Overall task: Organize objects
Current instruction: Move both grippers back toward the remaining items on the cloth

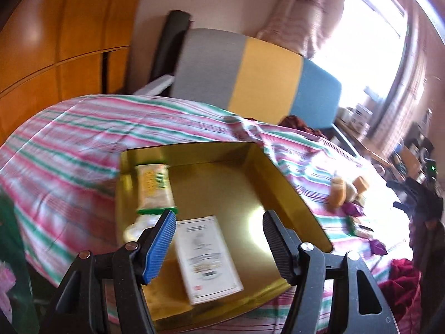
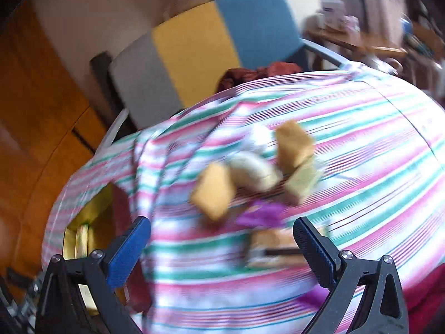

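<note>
Both tongs spread, nothing pinched: left tongs (image 1: pixel 219 246) over gold tin (image 1: pixel 278 178). Right tongs (image 2: pixel 222 253) to be centred on one snack (image 2: pixel 212 190) mid-bed w/ others, then pressed shut.

- The snack pile (image 2: pixel 258 172) on the striped cloth (image 2: pixel 361 150) is smeared by motion in the right wrist view; no wrapper can be read.
- The gold tin (image 2: pixel 83 222) there is mostly hidden behind a fold of cloth.
- Print on the white packet (image 1: pixel 207 256) in the tin's near corner is unreadable.
- The window (image 1: pixel 375 27) is washed out.
</note>
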A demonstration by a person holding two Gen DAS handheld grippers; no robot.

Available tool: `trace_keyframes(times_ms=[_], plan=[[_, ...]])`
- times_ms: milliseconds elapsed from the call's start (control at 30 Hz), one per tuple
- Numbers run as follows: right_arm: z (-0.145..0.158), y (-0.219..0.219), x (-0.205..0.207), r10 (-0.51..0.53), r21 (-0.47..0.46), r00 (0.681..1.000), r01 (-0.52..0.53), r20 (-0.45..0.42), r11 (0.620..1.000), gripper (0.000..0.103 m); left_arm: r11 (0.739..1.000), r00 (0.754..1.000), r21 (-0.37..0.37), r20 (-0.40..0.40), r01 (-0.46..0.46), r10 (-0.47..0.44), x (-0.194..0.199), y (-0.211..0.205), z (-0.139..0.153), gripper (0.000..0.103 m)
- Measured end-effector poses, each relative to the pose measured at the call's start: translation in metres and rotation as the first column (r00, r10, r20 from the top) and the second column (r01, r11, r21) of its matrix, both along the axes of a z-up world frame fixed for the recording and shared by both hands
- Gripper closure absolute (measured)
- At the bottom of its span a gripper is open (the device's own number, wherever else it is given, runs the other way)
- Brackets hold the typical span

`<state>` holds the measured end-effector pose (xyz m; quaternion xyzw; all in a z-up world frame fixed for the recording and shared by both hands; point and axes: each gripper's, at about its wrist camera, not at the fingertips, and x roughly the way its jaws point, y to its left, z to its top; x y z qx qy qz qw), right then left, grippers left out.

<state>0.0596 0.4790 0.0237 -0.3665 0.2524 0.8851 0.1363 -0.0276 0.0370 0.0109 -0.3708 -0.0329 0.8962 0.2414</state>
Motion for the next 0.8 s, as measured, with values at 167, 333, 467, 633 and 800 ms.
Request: trace_keyframes(times_ms=[167,333,467,633,800], plan=[[-0.009,0.09,0.017,-0.184,0.027,0.983,0.183,0.017,0.983,0.0,0.996,0.996,-0.029,-0.012,0.089,-0.089,0.001,0.045,0.01,0.036],[-0.04,0.143,0.045,-0.334,-0.118,0.942,0.337,0.039,0.934,0.0,0.98,0.981,-0.058,-0.042,0.188,-0.191,0.004,0.103,0.018,0.027],[-0.039,0.147,0.048,-0.331,-0.149,0.943,0.33,0.018,0.932,0.0,0.955,0.956,-0.056,-0.037,0.29,-0.292,0.004,0.158,0.018,0.021],[-0.041,0.132,0.035,-0.245,-0.131,0.969,0.249,0.045,0.96,0.0,0.91,0.915,-0.095,0.014,0.403,-0.404,-0.001,0.224,0.007,0.019],[-0.04,0.134,0.039,-0.238,-0.127,0.971,0.239,0.019,0.963,0.0,0.897,0.901,-0.098,0.103,0.432,-0.422,-0.017,0.262,-0.009,0.015]])
